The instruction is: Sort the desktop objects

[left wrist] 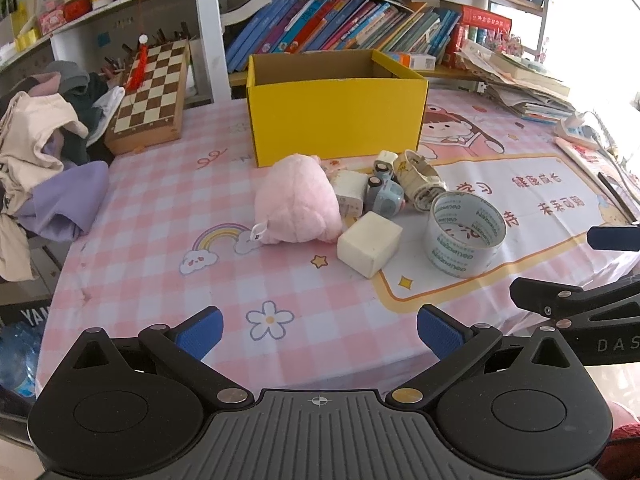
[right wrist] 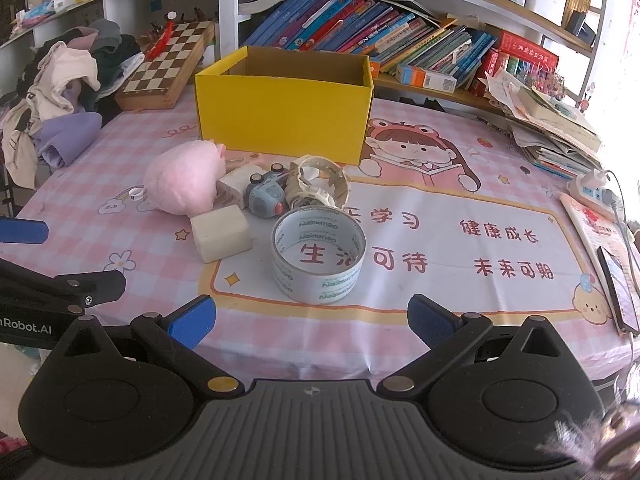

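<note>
Hovering low in frame, left gripper and right gripper both spread and empty; sorting unstarted, tape roll centre-frame likely first into yellow box.

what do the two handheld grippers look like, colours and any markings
Both are alike: a black ribbed body with a small crosshair mark, two round black hubs, black link arms with silver and brass rivets, and blue ridged finger pads. The left gripper shows in its own view; the right gripper matches it. Seen from the side, white lettering reads "DAS" on the right one and "Robot.AI" on the left.
</note>
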Motion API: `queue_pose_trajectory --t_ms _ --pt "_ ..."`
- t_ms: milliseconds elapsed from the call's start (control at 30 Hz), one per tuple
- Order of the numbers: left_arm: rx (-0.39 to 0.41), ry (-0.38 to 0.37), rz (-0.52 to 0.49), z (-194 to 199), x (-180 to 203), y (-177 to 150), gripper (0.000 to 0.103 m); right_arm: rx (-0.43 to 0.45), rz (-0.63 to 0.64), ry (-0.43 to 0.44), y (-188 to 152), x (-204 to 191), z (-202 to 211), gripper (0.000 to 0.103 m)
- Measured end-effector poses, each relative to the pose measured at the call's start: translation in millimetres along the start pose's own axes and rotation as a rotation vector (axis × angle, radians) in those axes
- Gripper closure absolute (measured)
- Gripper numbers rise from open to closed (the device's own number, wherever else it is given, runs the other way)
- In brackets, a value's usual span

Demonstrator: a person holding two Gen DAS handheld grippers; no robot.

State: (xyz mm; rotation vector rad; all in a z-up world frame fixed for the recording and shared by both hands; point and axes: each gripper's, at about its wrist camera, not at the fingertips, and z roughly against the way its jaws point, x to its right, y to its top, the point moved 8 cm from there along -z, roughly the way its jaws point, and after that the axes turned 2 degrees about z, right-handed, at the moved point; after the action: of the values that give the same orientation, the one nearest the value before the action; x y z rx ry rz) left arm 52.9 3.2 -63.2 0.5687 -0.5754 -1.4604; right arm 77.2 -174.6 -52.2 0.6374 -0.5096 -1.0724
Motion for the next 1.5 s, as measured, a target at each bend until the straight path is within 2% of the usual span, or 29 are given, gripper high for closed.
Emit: queue_pose_trajectory --t_ms 600,900,1500 --pt "0.012 -0.016 0.0 -0.3 -2.6 1.3 0.0 0.009 -0.001 0.019 3.4 -2.8 -1.8 0.002" --pt "0.02 0.002 -0.002 0.4 -5.3 2.4 0.0 0.019 -0.004 0.031 6.4 -2.0 -2.9 0.005" --pt "0.018 -0.001 -0.004 -1.9 -3.7 1.8 0.0 0.043 0.047 0.03 6.1 -9.5 2.7 0.005"
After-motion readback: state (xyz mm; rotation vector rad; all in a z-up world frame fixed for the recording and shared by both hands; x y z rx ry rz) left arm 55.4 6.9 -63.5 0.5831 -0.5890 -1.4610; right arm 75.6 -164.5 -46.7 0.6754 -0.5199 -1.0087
